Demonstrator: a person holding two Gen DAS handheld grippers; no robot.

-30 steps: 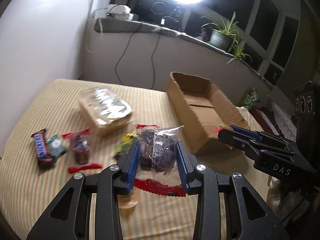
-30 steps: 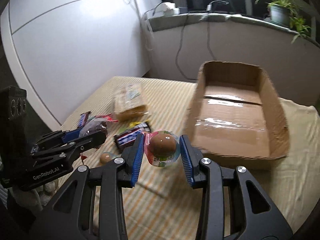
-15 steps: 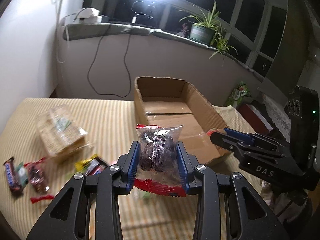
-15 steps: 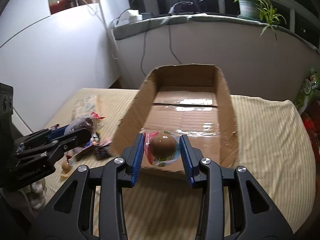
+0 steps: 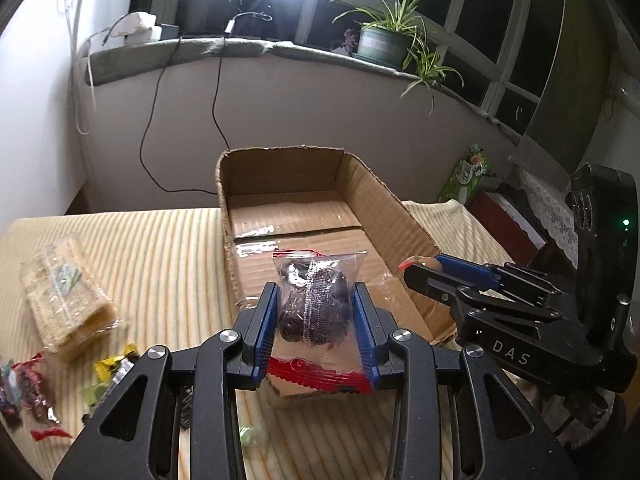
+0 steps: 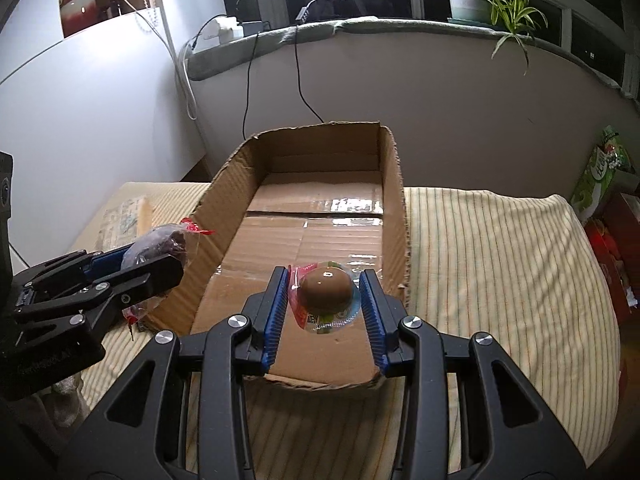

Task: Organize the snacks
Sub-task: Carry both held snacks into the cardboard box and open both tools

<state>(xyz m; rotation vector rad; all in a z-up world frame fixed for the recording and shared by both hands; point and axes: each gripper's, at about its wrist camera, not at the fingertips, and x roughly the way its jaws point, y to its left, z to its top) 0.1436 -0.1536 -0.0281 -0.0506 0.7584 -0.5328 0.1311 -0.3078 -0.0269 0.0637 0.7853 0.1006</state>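
Landmark = the cardboard box (image 5: 304, 236), open top, nothing inside yet, sitting on a striped bed cover (image 6: 500, 264).

Far left of the box, loose snacks not sorted yet: small wrapped candies (image 5: 28, 396) at the edge of view, then a clear pack of crackers (image 5: 64, 300), then a yellow-wrapped sweet (image 5: 114, 364) nearer the box's left wall.

Left claw (image 5: 316, 320): clamped on a clear pouch of dark dried fruit (image 5: 314, 300) w/ red seal strip at the bottom. From the right wrist cam it sits just outside the box's left wall near the front corner, so prob not over the opening yet.

Right claw (image 6: 324, 300): clamped on a round brown snack in a clear wrapper (image 6: 326, 292), pads on both sides. It hangs over the box's near end, inside the front wall line as far as I can tell.

Step in hand: carry phase, both items en route to the box, drop not yet done.

Next move, my read: right claw is about placed; lower a bit & let go so the round one doesn't roll. Left claw needs to clear the left wall first, then release. Keep the two claws apart over the box; they're close together at the front. After that, back to the pile left of the box.
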